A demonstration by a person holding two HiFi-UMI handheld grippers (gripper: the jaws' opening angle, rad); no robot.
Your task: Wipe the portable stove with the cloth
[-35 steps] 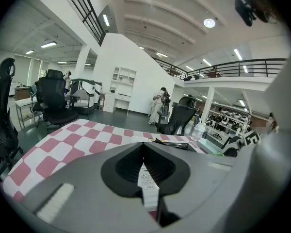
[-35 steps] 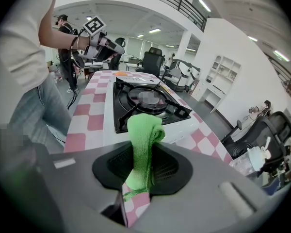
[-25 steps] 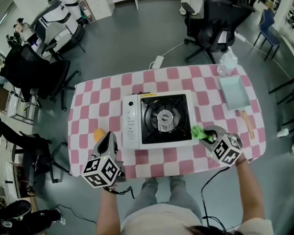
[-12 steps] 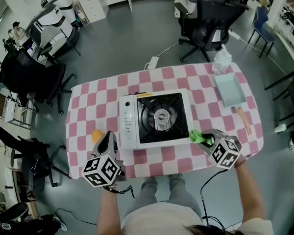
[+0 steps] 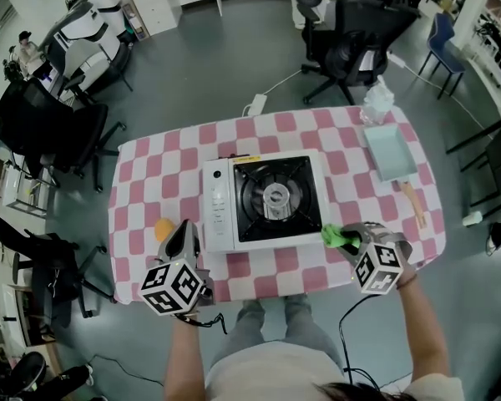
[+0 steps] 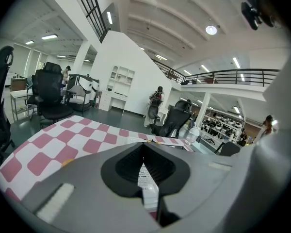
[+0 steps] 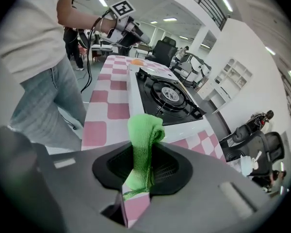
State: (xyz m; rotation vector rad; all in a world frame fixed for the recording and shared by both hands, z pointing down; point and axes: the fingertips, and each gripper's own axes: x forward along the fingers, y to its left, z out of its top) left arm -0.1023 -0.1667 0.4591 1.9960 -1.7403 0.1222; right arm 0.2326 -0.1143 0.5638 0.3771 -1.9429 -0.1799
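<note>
Open office floor, swivel chairs round a pink-and-white checked table (image 5: 150, 174).

Green cloth (image 5: 336, 235) sits at the near right corner of the portable stove (image 5: 271, 199), pinched in the right gripper (image 5: 346, 239). In the right gripper view the jaws are clamped on the cloth's middle. A rolled bunch stands up past the tips and a thin tail hangs below. Can't tell if the cloth touches the stove casing or only hangs just beside it.

Handling, as a guess:
- The cloth is soft, light and limp. It will fold and drag rather than push, so the free bunch ahead of the tips should be the wiping face.
- The mid-cloth hold looks fine; a hold nearer an end would flop.
- The stove looks rigid and fairly light, so it may slide on the tablecloth under a hard wipe.
- The black grate and burner are raised and could snag fibres.

Left gripper (image 5: 184, 228) is near the table's near left edge, just beside the stove's white control side. Its jaws are closed to a thin slit with nothing between them. A small orange thing (image 5: 163, 227) lies beside it. A pale blue pan (image 5: 390, 153) with a wooden handle lies at the far right corner, well apart.

Versus the earlier frames, the cloth stays at the same stove corner and the left gripper stays put. Only the framing has shifted a bit. No wiping stroke shows yet.
</note>
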